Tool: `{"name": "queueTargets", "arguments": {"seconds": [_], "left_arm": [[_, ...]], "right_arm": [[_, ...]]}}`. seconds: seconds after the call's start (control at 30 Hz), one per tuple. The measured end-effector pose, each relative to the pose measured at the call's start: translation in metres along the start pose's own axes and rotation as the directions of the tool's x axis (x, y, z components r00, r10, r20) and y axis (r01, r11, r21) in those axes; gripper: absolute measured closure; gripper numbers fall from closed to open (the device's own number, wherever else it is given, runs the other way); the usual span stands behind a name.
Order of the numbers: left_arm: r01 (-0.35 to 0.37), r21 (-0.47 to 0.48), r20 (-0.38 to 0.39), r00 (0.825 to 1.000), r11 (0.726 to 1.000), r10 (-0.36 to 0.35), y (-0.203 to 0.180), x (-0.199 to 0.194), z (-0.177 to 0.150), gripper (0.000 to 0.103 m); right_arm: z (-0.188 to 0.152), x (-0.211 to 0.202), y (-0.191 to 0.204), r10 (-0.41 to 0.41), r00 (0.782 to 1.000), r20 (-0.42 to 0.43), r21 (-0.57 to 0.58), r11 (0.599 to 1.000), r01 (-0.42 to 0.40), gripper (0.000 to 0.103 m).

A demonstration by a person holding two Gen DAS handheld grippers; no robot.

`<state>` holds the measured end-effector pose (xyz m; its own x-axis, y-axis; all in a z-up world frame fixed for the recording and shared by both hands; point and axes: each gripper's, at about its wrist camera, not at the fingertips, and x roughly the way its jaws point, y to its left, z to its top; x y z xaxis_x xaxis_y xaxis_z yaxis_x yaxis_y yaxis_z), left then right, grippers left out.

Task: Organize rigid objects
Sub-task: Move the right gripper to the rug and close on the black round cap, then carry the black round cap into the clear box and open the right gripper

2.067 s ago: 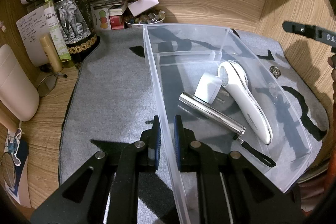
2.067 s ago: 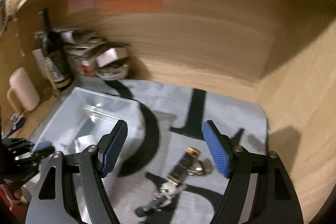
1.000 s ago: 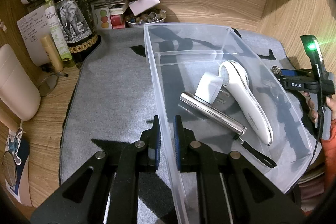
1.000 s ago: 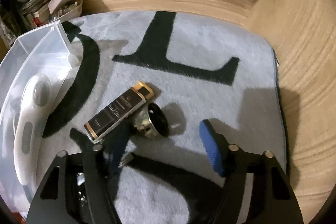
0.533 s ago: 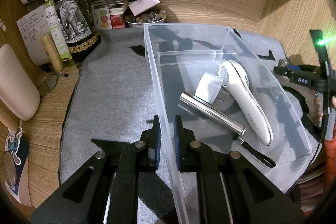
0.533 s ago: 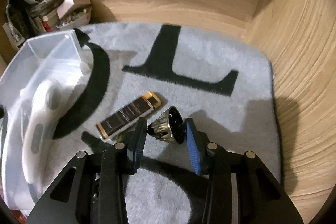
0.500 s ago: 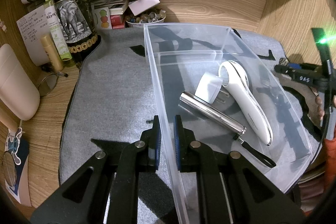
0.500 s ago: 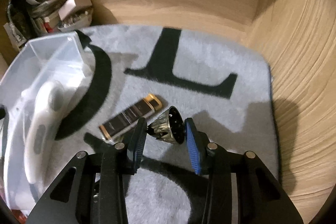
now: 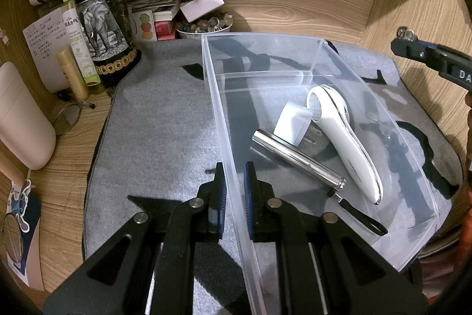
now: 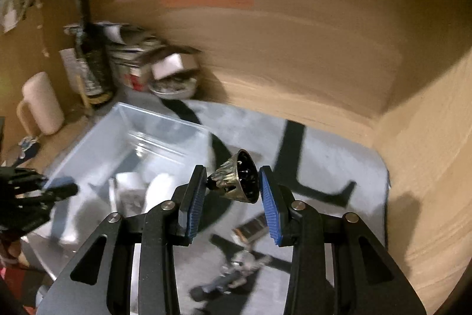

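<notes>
Left wrist view: the left claw (image 9: 234, 191) is closed on the near left wall of a clear plastic bin (image 9: 218, 120), 1 finger outside the wall and 1 inside. The bin rests on a grey felt mat (image 9: 159, 132) with black lettering, laid on the wooden desk (image 9: 56, 167). Inside the bin lie 3 items: a white handheld device (image 9: 343, 138), a white plug adapter (image 9: 292, 123) touching its head, and a silver metal cylinder (image 9: 298, 160) with a black strap, its upper end just beside the adapter. At the far left of the desk stand a dark wine bottle (image 9: 101, 16) with an elephant label and a cream container (image 9: 22, 120); a bowl of small trinkets (image 9: 203, 27) sits behind the bin.

Right wrist view (motion-blurred): the right claw (image 10: 231, 191) grips a small brass bell (image 10: 237, 180) between its blue pads, held in the air above the mat beside the bin, mouth turned toward the right pad. Below it on the mat lie a dark rectangular lighter (image 10: 250, 228) with gold ends and a blurred black-and-silver object (image 10: 233, 275).
</notes>
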<state>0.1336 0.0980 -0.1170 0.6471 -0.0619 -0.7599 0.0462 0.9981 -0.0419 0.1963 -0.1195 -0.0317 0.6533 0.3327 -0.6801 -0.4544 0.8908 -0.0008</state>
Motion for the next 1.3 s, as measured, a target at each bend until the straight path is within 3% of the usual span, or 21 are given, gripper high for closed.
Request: {"name": "queueTargets", "arguments": {"seconds": [0.2, 0.43, 0.8, 1.3], "left_arm": [[0.000, 0.000, -0.001, 1.000, 1.000, 0.000, 0.000, 0.000, 0.000, 0.092], [0.001, 0.000, 0.000, 1.000, 1.000, -0.001, 0.000, 0.000, 0.000, 0.092], [0.000, -0.001, -0.001, 1.000, 1.000, 0.000, 0.000, 0.000, 0.000, 0.092], [-0.001, 0.000, -0.001, 1.000, 1.000, 0.001, 0.000, 0.000, -0.001, 0.092]], "right_arm": [[0.003, 0.000, 0.034, 0.068, 0.998, 0.003, -0.057, 0.996, -0.067, 0.069], [-0.008, 0.018, 0.070, 0.130, 0.989, -0.075, -0.127, 0.982, -0.138, 0.069], [-0.028, 0.048, 0.093, 0.148, 0.967, -0.209, -0.190, 0.964, -0.189, 0.069], [-0.029, 0.049, 0.107, 0.128, 0.965, -0.227, -0.236, 0.955, -0.182, 0.069]]}}
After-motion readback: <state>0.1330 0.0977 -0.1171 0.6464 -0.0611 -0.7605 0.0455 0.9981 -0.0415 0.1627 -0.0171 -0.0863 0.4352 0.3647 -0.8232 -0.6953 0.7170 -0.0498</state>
